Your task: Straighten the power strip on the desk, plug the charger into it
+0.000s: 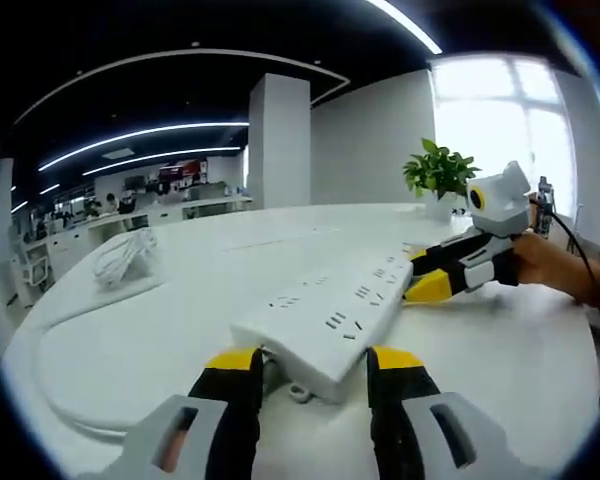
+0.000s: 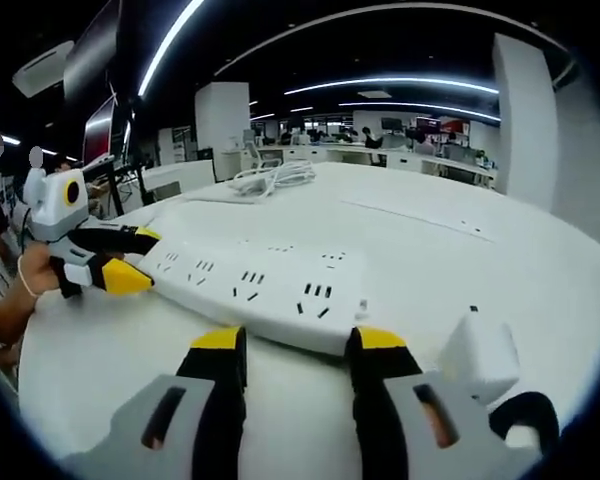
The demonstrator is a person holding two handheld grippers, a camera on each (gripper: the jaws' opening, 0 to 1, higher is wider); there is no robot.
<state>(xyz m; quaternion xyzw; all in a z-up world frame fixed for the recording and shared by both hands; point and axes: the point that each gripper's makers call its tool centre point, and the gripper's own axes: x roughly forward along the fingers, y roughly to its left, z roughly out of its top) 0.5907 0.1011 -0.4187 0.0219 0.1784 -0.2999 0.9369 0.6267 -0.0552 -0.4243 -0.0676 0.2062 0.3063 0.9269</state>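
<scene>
Here, power strip (image 1: 325, 315) between both grippers.

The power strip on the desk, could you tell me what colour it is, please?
White, the power strip; it shows best in the right gripper view.

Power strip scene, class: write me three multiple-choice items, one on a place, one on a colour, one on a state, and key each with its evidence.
1. Where does the potted plant stand?
A. on the floor
B. on the desk, beyond the far end of the power strip
C. on top of the power strip

2. What colour are the tips of the tongs?
A. yellow
B. red
C. blue

3. What is the state of the charger?
A. plugged into the power strip
B. held in the left tongs
C. lying unplugged on the desk

Answers: B, the left gripper view shows the plant on the white desktop behind the strip. A, both views show yellow tips on black. C, the right gripper view shows it beside the right tongs, apart from the strip.
</scene>
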